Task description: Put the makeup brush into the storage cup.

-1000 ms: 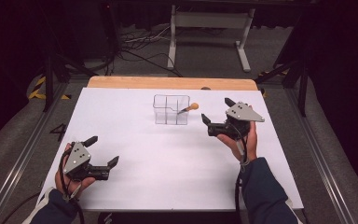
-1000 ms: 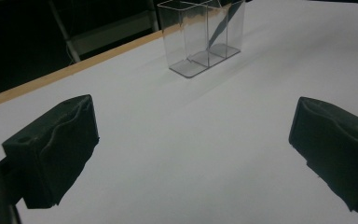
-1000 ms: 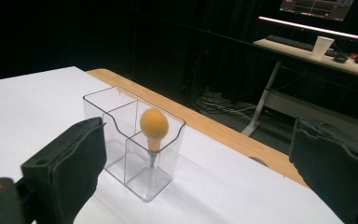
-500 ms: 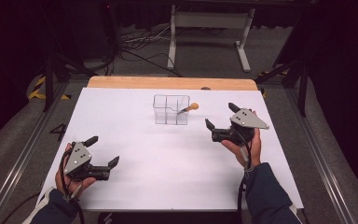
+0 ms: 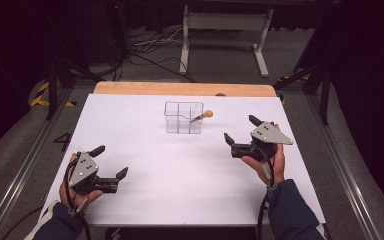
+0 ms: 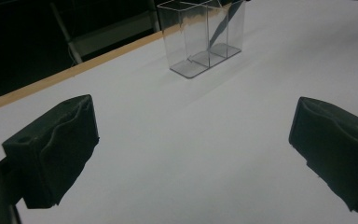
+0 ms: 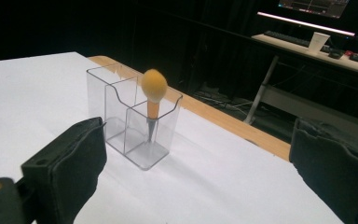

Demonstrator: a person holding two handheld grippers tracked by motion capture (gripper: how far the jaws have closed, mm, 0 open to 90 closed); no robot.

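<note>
- A clear plastic organiser box (image 5: 183, 117) with several upright compartments stands on the white worktop (image 5: 180, 195), toward its far middle, close to the light wooden strip (image 5: 180, 89) along the far edge.
- A small implement with a rounded yellow-orange wooden knob (image 7: 154, 85) on an orange neck and a thin metal tip stands in the box's compartment at the near right corner as the high view shows it. It leans so that the knob (image 5: 207, 114) juts out over the box's right rim.
- In the right tool's view the metal tip rests low inside that compartment, and the knob rises above the rim.
- The right tool (image 5: 240, 136) is held in the person's right hand (image 5: 270, 160), to the right of the box and a little nearer the person, apart from it. Its jaws are spread wide, with nothing between them, and point toward the box.
- The left tool (image 5: 111, 161) is held in the person's left hand (image 5: 77, 192) near the front left of the worktop, well apart from the box. Its jaws also stand spread wide, gripping nothing.
- In the left tool's view the box (image 6: 203, 35) stands farther off beyond the spread jaws, with bare white worktop between.
- Beyond the worktop, the floor (image 5: 220, 55) carries cables and a white metal frame (image 5: 225, 22).
</note>
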